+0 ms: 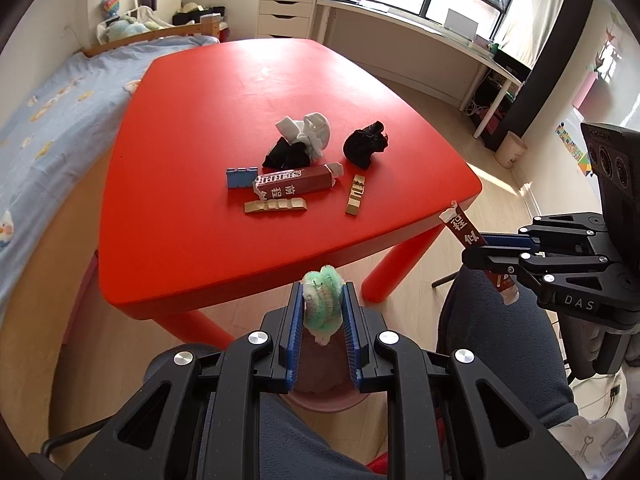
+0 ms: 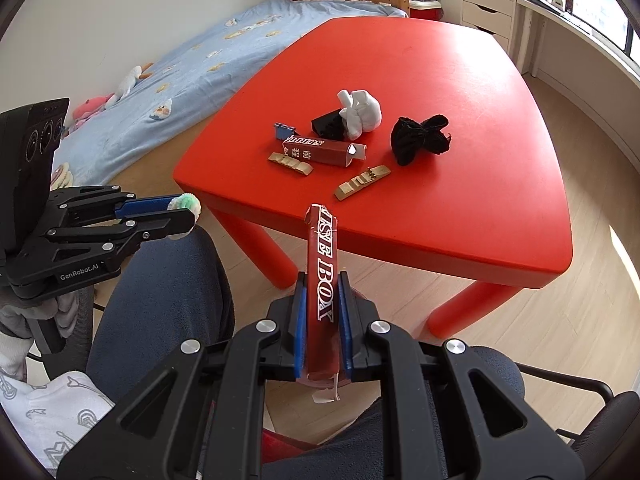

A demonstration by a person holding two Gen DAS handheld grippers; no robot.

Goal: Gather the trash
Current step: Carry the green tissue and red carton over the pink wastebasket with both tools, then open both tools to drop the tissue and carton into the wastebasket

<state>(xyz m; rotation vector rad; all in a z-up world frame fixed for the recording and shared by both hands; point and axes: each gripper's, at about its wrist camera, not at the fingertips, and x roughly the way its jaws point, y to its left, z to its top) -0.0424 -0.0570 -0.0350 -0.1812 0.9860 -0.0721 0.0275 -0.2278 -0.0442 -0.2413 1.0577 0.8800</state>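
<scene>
Held off the red bench (image 1: 240,92), the left gripper (image 1: 322,312) pinches a soft, light green-white fuzzy wad (image 1: 323,302), while the right gripper (image 2: 323,312) clamps a flattened, crushable red carton (image 2: 322,276) at mid-length.

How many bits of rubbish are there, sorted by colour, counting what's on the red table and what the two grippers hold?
White wad: 1
Black pieces: 2
Blue strip: 1
Gold strips: 2
Brown-red boxes, one on the table, one in the right gripper: 2
Green-white fuzzy wad in the left gripper: 1
Total: 9
</scene>
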